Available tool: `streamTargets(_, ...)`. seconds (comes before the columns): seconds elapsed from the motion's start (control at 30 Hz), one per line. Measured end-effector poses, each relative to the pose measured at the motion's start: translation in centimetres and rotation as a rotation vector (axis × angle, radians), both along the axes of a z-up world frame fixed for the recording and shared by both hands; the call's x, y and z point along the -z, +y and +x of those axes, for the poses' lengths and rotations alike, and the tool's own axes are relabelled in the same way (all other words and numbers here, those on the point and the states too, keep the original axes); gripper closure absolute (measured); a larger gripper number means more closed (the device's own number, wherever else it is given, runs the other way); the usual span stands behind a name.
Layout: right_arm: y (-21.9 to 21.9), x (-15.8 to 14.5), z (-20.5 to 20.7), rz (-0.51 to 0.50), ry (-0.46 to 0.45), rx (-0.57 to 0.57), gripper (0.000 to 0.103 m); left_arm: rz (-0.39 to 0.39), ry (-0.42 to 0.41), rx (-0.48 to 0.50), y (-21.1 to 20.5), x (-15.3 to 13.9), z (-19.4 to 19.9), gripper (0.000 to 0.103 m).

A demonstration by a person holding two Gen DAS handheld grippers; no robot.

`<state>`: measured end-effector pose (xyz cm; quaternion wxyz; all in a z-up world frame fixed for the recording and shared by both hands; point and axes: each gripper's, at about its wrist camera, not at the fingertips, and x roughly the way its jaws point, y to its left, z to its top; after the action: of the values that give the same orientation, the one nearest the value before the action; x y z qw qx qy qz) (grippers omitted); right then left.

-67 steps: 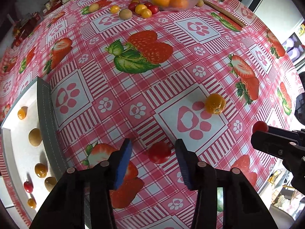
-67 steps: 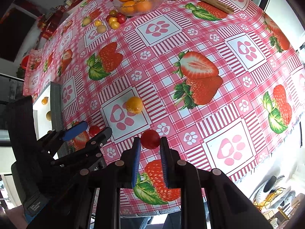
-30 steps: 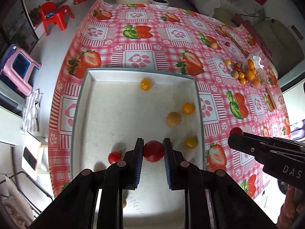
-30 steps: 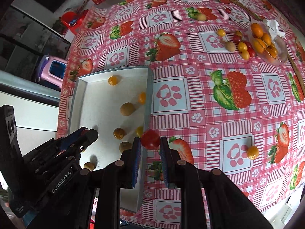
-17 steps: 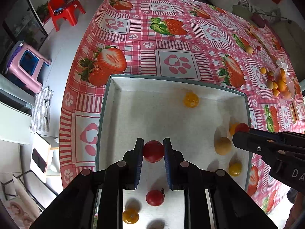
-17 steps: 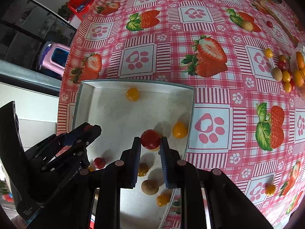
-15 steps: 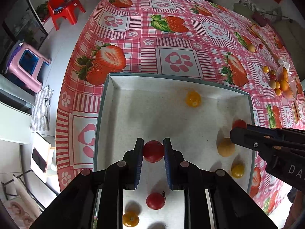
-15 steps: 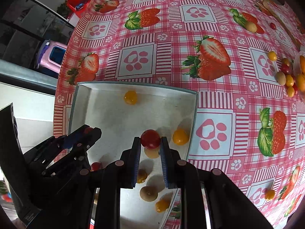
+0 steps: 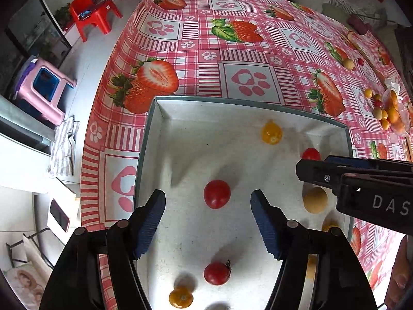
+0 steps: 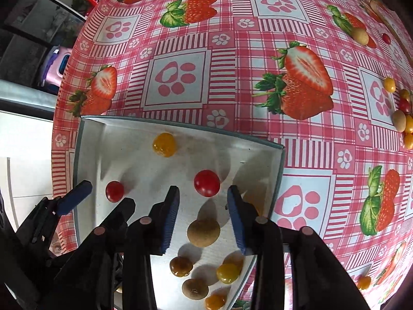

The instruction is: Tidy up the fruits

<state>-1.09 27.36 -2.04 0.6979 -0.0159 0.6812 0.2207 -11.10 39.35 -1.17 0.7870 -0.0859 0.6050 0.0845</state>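
Observation:
A white tray (image 9: pixel 232 100) holds several small fruits. My left gripper (image 9: pixel 207 201) hangs over it, its jaws opening; a red tomato (image 9: pixel 216 194) sits loose between the blue pads, touching neither. My right gripper (image 10: pixel 204 193) is over the tray's right part, its jaws also opening. A second red tomato (image 10: pixel 207 183) lies free just past its fingertips. In each view the other gripper shows from the side: the right gripper (image 9: pixel 312 165) by its tomato (image 9: pixel 311 154), the left gripper (image 10: pixel 108 195) around its tomato (image 10: pixel 114 191).
In the tray (image 10: pixel 180 125) also lie a yellow tomato (image 10: pixel 164 144), a brown round fruit (image 10: pixel 203 232) and a stemmed red tomato (image 9: pixel 216 273). More fruits (image 10: pixel 402 118) and a clear bowl of oranges (image 9: pixel 395 113) sit far right on the strawberry tablecloth (image 9: pixel 245 82).
Both grippers, shut on red tomatoes before, have opened and let them go over the tray. Both hands had carried them from the tablecloth to the tray and sunk lower.

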Motion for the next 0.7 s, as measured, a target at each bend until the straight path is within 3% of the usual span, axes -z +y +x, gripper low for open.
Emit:
streamTargets(0.17, -1.4, -3.5, -0.7, 0.044, -0.038, 0.012, 0.035, -0.002, -0.005, -0.018, -0.2, -1.7, -0.6, 0.033)
streamTargets(0.23, -1.9, -5.1, -1.5, 0.036, -0.061, 0.016, 0.021, -0.029, 0.000, -0.036, -0.1, -2.3, -1.1, 0.033)
streamTargets(0.3, -2.6, -6.1, -2.6, 0.017, -0.072, 0.018, 0.021, -0.031, -0.012, -0.039, -0.4, -3.2, -1.7, 0.033)
streamTargets(0.33, -3.1, -6.6, -3.2, 0.012, -0.071, 0.014, 0.020, -0.026, -0.015, -0.038, -0.6, -3.6, -2.0, 0.028)
streamTargets(0.4, -3.7, -7.3, -4.2, -0.007, -0.074, 0.004, 0.017, -0.013, -0.024, -0.039, -0.9, -4.6, -2.9, 0.000)
streamTargets(0.5, -4.9, -8.4, -5.9, -0.030, -0.084, -0.009, 0.008, 0.013, -0.034, -0.021, -1.6, -5.8, -4.2, 0.000)
streamTargets(0.53, -5.0, -8.6, -6.3, -0.035, -0.086, -0.012, 0.001, 0.015, -0.037, -0.016, -1.7, -6.2, -4.6, 0.000)
streamTargets(0.7, -6.1, -9.9, -8.3, -0.077, -0.094, -0.040, 0.000, 0.085, -0.071, 0.006, -2.7, -8.3, -6.6, 0.000)
